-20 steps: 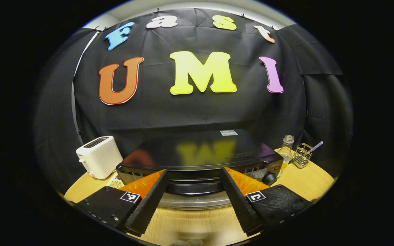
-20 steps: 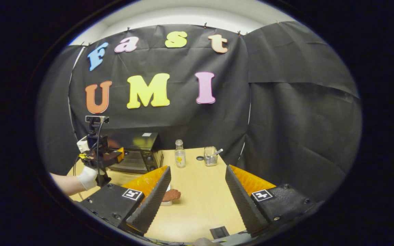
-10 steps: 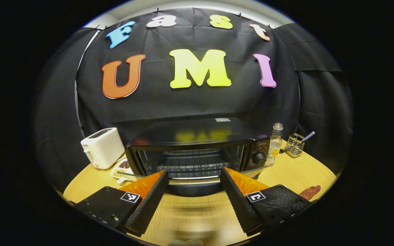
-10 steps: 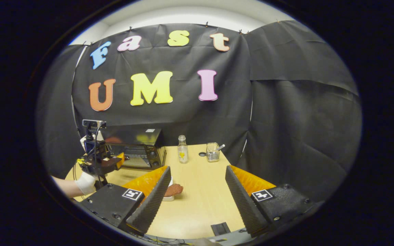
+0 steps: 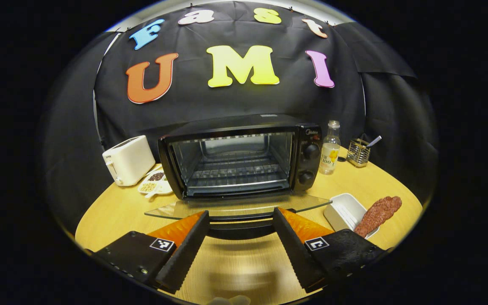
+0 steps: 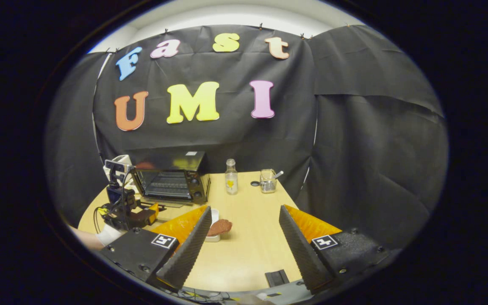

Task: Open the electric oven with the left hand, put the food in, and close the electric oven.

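The black electric oven [image 5: 244, 156] stands at the table's middle with its glass door [image 5: 244, 207] folded down flat and the rack bare. The door's dark handle [image 5: 237, 228] lies between the wide-apart fingers of my left gripper [image 5: 239, 212], which is open and does not pinch it. A reddish-brown piece of food [image 5: 378, 210] rests across a white dish [image 5: 343, 209] to the right of the door. In the right gripper view my right gripper [image 6: 245, 208] is open above the table, the food [image 6: 220, 227] just beyond its left finger, the oven [image 6: 172, 176] farther left.
A white toaster [image 5: 128, 160] and a small plate of seeds [image 5: 155, 183] sit left of the oven. A glass bottle [image 5: 329, 148] and a wire holder [image 5: 358, 151] stand to its right. A gloved hand [image 6: 107, 234] holds the left gripper [image 6: 131, 214].
The oven door has swung down from nearly shut to fully open. My left gripper has drawn back and lower with the handle. The right gripper has barely shifted.
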A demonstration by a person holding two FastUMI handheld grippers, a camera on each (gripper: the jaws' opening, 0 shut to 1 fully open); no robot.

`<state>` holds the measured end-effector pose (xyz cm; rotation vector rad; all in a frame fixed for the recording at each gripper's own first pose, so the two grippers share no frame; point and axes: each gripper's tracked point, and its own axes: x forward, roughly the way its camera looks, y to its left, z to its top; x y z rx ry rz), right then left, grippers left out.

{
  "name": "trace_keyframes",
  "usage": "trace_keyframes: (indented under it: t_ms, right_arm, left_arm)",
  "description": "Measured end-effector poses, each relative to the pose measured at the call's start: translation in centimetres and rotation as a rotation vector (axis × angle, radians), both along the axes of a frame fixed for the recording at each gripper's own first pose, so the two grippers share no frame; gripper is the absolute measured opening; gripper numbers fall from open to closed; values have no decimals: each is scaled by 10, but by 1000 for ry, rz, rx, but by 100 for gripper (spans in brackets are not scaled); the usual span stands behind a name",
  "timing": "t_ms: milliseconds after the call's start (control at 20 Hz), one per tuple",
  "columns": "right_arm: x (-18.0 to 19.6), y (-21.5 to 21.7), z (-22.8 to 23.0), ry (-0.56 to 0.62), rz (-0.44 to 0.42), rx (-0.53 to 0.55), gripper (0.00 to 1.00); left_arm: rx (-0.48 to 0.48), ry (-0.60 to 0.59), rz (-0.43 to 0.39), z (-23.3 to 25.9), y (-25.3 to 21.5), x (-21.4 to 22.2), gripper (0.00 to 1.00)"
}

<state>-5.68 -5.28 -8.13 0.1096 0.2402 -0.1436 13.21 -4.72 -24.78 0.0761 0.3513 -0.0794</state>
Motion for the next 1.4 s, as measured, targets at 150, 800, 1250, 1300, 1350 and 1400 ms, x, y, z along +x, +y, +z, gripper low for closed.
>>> trace_keyframes:
  t_ms: [150,800,1250,1300,1350,1400]
  right_arm:
    - [-4,2,-9,24,-2,1,100]
    - [-9,8,-31,67,-12,25,100]
    - [21,8,-63,127,49,43,100]
    - [30,7,-70,140,61,52,100]
    - [41,7,-78,157,78,60,100]
    - [52,8,-86,174,100,70,100]
  left_arm:
    - [12,28,-3,-16,1,-6,96]
    - [37,183,-12,-72,-1,-20,97]
    - [32,130,6,-40,24,-41,97]
    - [29,114,4,-30,27,-48,97]
    - [26,100,0,-21,29,-54,97]
    - [14,81,-8,-12,30,-61,97]
